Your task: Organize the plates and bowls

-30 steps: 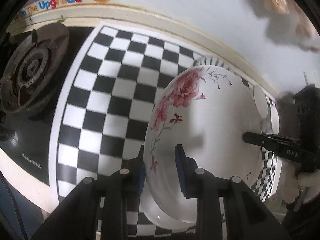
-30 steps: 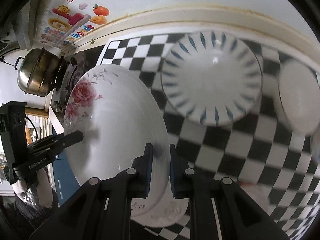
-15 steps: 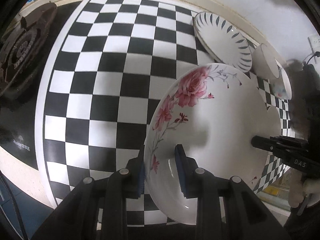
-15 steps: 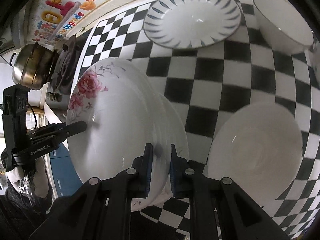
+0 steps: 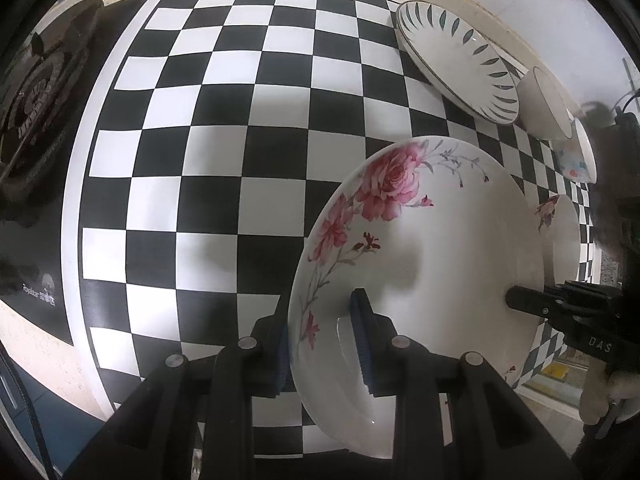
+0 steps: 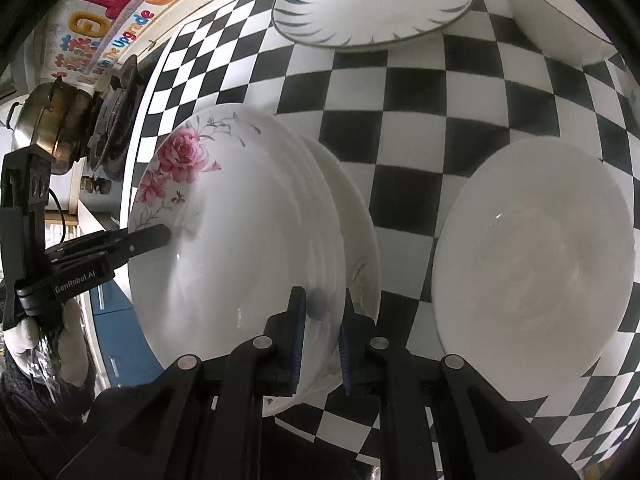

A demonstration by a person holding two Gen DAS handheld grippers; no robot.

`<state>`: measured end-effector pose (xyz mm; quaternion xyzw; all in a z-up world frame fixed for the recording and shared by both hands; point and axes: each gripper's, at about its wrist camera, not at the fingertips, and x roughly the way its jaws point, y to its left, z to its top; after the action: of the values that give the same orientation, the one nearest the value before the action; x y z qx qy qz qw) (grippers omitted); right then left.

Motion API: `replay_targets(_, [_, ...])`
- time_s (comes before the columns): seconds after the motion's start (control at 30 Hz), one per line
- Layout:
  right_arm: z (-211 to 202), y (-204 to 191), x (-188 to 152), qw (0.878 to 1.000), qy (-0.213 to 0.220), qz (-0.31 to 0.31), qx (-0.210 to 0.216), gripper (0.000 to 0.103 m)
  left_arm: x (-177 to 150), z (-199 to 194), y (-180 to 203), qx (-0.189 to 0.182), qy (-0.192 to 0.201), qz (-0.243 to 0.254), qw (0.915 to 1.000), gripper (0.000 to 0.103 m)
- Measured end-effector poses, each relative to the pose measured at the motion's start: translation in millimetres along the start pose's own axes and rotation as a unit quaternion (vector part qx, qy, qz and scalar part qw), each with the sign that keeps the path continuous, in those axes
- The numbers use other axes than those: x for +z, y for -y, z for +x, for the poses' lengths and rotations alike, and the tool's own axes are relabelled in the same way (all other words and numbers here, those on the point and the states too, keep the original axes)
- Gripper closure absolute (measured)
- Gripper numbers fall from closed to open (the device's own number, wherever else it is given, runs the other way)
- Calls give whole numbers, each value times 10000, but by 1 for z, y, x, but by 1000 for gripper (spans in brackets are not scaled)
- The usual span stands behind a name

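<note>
Both claws, left claw (image 5: 324, 344) and right claw (image 6: 322, 340), still clench opposite rims of the rose plate (image 5: 420, 248), now lower over the checkered surface (image 5: 224, 128). Only the right wrist view shows a second plate (image 6: 360, 248) just beneath it and a plain white plate (image 6: 532, 256) alongside.

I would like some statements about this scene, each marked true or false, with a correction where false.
1. Both grippers hold the same rose plate. True: the left gripper and the right gripper have their jaws closed on opposite parts of its rim.
2. The blue-leaf plate is stacked under the rose plate. False: it lies apart, near the wall.
3. A plain white plate lies on the checkered mat. True.
4. The mat is red and white. False: it is black and white.
5. A metal pot stands by the stove. True.
</note>
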<state>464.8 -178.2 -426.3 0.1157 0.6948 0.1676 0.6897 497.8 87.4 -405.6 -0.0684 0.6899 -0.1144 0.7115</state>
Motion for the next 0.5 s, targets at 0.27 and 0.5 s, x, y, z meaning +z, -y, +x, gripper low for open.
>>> replay_targets(0.27, [6,-1,-1,10000,-33,39,-47,86,-2,11,9,215,-22,70,9997,78])
replay_targets(0.5, [11,-3,-1,9999,38,100,-98,86,-5,25,15,312,-99,31,9995,78])
